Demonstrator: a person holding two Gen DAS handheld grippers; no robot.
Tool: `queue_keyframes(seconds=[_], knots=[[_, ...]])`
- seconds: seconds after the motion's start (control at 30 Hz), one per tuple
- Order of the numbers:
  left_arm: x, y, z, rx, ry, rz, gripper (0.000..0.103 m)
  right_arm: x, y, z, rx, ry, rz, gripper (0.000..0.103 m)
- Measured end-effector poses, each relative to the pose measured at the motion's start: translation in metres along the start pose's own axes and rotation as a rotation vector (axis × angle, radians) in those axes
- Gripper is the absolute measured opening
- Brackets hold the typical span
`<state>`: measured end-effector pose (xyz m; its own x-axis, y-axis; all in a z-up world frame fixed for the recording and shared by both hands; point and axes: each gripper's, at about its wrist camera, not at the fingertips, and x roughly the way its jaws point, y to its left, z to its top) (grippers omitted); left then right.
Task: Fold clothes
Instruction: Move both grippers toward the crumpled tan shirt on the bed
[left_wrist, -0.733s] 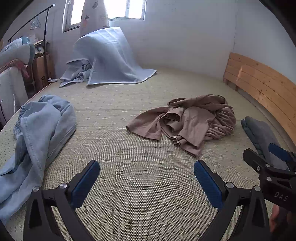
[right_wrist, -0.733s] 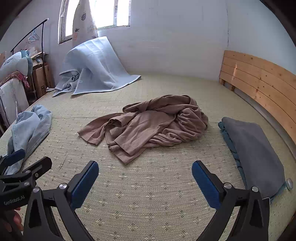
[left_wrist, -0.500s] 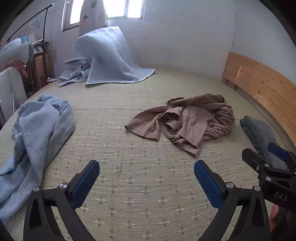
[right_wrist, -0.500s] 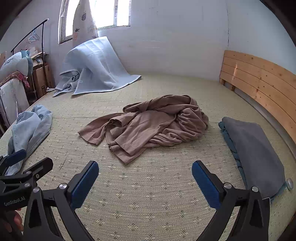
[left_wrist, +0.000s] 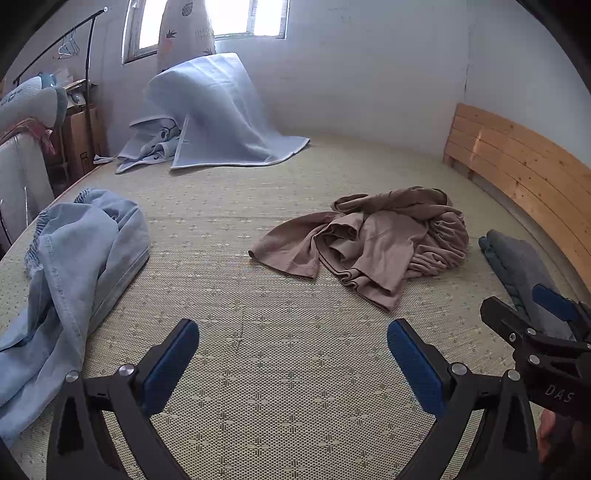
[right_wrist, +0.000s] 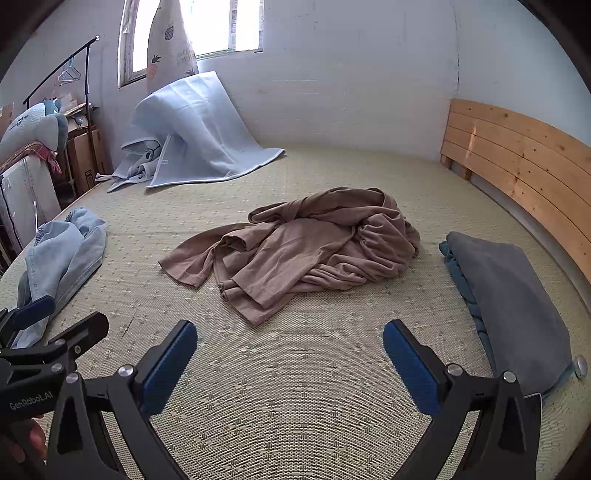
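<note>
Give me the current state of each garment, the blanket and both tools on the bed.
Crumpled brown garment: unfolded, heaped mid-mat, untouched.
Light blue denim garment: unfolded, rumpled at the mat's left edge.
Grey folded cloth: folded flat beside the wooden headboard.
Pale blue blanket: draped over something under the window.
Left tool: open, empty, above the woven mat.
Right tool: open, empty.

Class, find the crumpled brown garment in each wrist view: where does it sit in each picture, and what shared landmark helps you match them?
Left wrist: brown garment right of centre, beyond the open left gripper.
Right wrist: brown garment at centre, beyond the open right gripper.
Shared landmark: wooden headboard, on the right in both.
</note>
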<state>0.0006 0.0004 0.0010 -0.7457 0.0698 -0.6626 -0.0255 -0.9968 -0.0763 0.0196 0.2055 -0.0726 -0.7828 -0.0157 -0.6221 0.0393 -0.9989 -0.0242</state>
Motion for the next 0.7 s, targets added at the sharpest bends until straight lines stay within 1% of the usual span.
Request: queue_keyframes(seconds=[0.17,0.33,0.57,0.7], knots=[[0.001,0.000,0.001,-0.011,0.007,-0.027,0.103,0.003,-0.004,0.000,0.020,0.018,0.031,0.103],[-0.001,0.003,0.002,-0.024,-0.009,-0.045,0.103,0.010,-0.010,0.000,0.050,0.033,0.068,0.103],[0.001,0.012,0.003,-0.066,-0.011,-0.094,0.103,0.034,-0.013,-0.001,0.061,0.066,0.107,0.103],[0.001,0.012,0.006,-0.054,-0.027,-0.094,0.103,0.053,-0.010,0.001,0.046,0.068,0.126,0.103]])
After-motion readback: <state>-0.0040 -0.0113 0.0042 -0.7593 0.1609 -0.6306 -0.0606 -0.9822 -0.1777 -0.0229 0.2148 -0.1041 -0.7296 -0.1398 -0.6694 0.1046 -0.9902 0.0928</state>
